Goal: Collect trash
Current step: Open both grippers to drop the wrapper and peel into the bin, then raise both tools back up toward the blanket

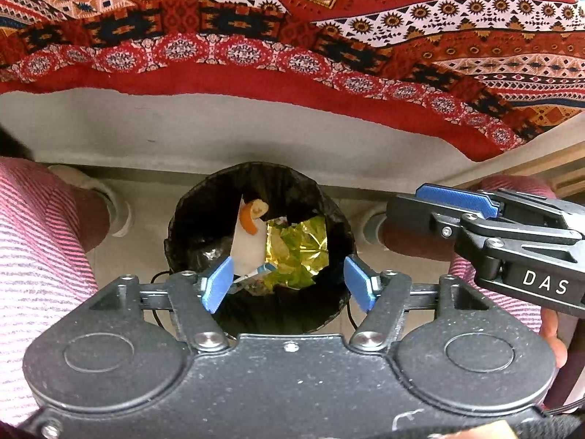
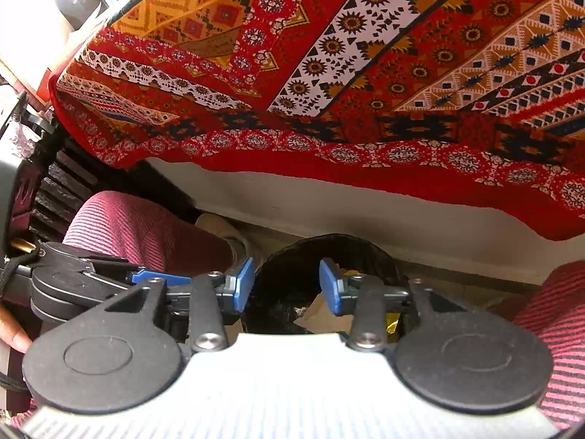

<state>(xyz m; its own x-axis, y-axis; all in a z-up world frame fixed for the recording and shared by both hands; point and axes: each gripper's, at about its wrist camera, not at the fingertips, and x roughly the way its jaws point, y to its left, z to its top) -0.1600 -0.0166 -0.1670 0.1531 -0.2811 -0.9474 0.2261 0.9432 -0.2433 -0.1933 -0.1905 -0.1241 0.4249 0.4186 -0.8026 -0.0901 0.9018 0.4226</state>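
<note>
Left gripper (image 1: pixel 289 285) hangs open and empty over the black-lined bin (image 1: pixel 190 226) on the floor below the counter's edge. Gold wrapper (image 1: pixel 296 252), paper and peel lie inside. Right gripper (image 2: pixel 287 285), also open and empty, hovers nearby; dipping lower could snag the liner.

Red patterned cloth (image 1: pixel 292 36), pink striped trousers (image 1: pixel 40 241), pale shoe (image 1: pixel 117 212)

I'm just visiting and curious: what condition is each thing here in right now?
Left gripper: open, empty, above the bin.
Right gripper: open, empty, above the bin.
Trash bin: lined with a black bag, partly filled.
Gold wrapper: crumpled, in the bin.
White paper: in the bin.
Orange peel: on the paper.
</note>
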